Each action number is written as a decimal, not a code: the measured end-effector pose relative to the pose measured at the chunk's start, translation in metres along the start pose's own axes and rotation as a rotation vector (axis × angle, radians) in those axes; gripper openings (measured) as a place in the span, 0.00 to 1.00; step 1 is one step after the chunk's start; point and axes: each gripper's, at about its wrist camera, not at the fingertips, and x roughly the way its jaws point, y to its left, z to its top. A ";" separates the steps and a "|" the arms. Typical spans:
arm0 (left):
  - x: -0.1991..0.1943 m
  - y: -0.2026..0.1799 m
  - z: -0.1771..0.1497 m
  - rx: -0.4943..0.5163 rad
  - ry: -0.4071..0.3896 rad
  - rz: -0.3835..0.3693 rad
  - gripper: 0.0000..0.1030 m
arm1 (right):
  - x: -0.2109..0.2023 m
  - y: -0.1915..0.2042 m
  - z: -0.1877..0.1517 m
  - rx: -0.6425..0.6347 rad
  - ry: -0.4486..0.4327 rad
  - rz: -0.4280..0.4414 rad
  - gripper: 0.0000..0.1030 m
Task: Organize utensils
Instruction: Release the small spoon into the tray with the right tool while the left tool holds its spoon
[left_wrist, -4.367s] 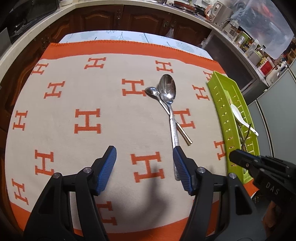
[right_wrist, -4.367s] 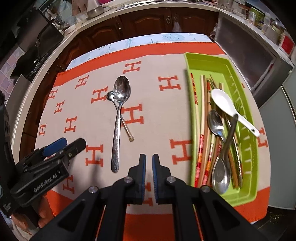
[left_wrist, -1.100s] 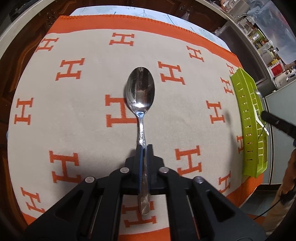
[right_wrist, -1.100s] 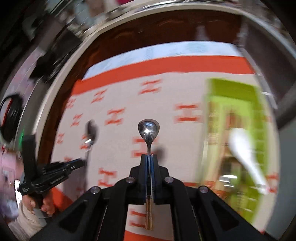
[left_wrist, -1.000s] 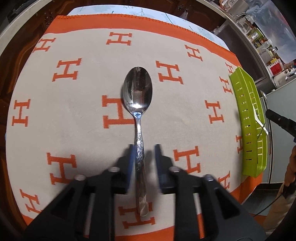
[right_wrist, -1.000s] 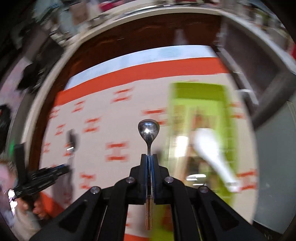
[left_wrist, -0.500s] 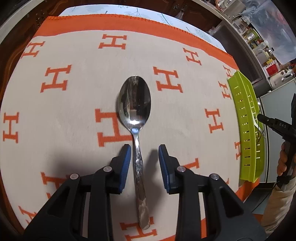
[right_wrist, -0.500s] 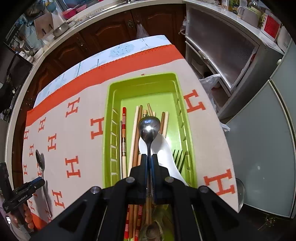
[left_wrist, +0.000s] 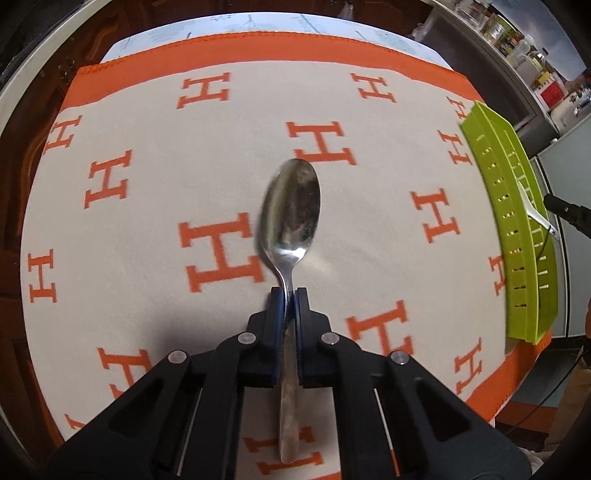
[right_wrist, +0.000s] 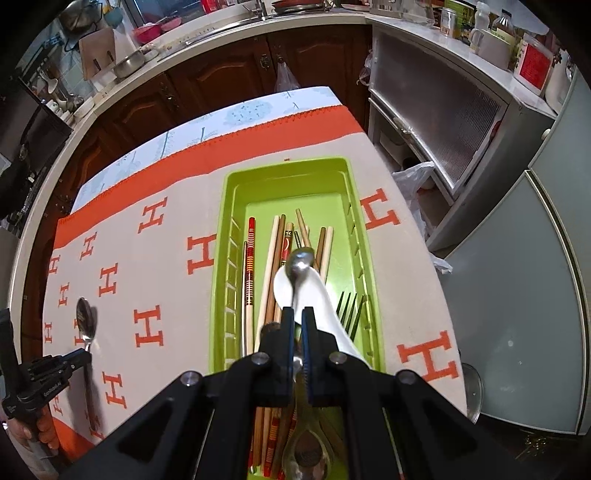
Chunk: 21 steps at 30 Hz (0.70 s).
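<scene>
Currently two spoons in play, each with its own way of going astray:

- Left gripper (left_wrist: 290, 295) clamped shut on the neck of the large spoon (left_wrist: 291, 210); bowl straight ahead of the fingertips, long handle trailing back beneath the jaws, patterned cloth (left_wrist: 147, 221) underneath.
- Gripped so near the bowl, likely to pivot between the pads; with a quick swing, could droop or slide out onto the cloth.
- Green tray (left_wrist: 517, 221) well off to that gripper's right, so a long carry ahead; could clip the near wall if brought in too low.
- Right gripper (right_wrist: 297, 317) with jaws parted a little around the stem of the small spoon (right_wrist: 302, 260), bowl just ahead of the tips and blurred; apparently loose rather than pinched.
- Directly below those tips, a white ceramic spoon (right_wrist: 317, 295) over a bed of chopsticks (right_wrist: 273, 258), forks (right_wrist: 349, 306) just to the right.
- Dropped from here, may strike the ceramic, bounce, and end up crosswise on the pile.
- Could also snag on a pad and get dragged out if the gripper pulls back before opening wider.
</scene>
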 end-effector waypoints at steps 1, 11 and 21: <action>-0.001 -0.004 -0.002 0.005 -0.005 0.005 0.02 | -0.002 -0.001 -0.001 0.004 -0.003 0.006 0.04; -0.006 -0.026 -0.007 0.060 -0.006 0.046 0.00 | -0.016 -0.006 -0.012 0.006 -0.033 0.041 0.04; 0.005 -0.032 -0.011 0.089 -0.001 0.094 0.00 | -0.020 -0.015 -0.021 0.016 -0.044 0.054 0.04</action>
